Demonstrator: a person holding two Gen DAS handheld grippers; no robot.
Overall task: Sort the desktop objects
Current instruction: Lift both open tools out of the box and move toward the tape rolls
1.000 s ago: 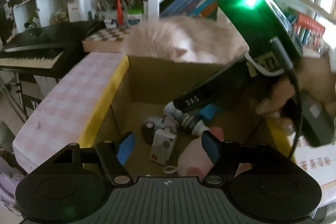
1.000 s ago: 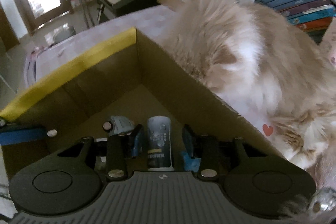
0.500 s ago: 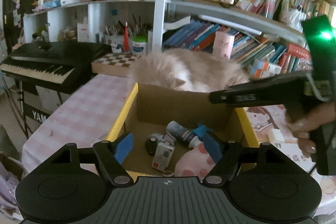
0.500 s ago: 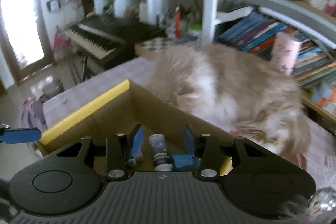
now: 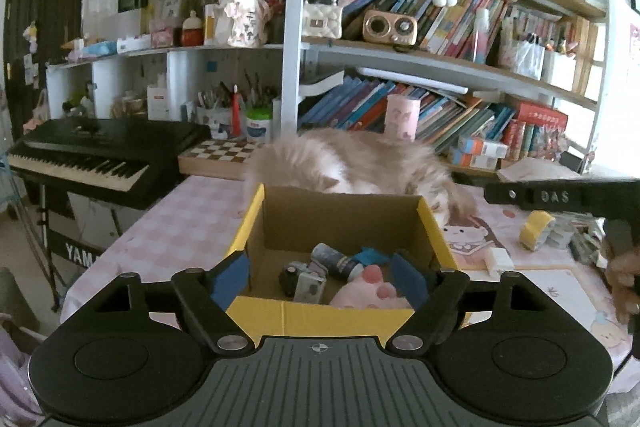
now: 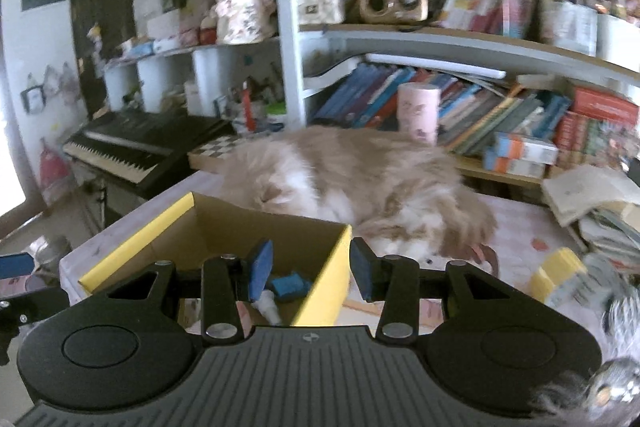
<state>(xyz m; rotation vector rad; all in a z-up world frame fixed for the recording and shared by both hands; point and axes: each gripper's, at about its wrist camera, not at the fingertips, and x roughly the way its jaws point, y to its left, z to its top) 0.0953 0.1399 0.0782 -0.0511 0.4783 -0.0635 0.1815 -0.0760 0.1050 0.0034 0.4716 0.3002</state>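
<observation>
Behind your table (image 5: 168, 227) stands a crowded bookshelf (image 5: 460, 67) with a black keyboard (image 5: 92, 155) to its left, and a fluffy cat (image 6: 352, 179) lies across the tabletop, pressed right against the far wall of the cardboard box (image 5: 340, 223), so it blocks the space behind the box. The box, yellow on its outer sides, sits just ahead of both grippers and already holds a pink plush toy (image 5: 368, 291), a dark bottle (image 5: 332, 261), a blue piece (image 6: 288, 283) and a few small gadgets. Your left gripper (image 5: 318, 277) hovers at the box's near edge, its jaws opening with nothing between them. Your right gripper (image 6: 312, 269) has its fingers apart and empty, straddling the box's near right corner. Only the left view shows your other hand (image 5: 624, 283) on the right gripper's handle, the plush toy, and a white eraser (image 5: 498, 259). A yellow tape roll (image 5: 534, 229) lies to the right of the box. The right view shows more of the cat's body.
</observation>
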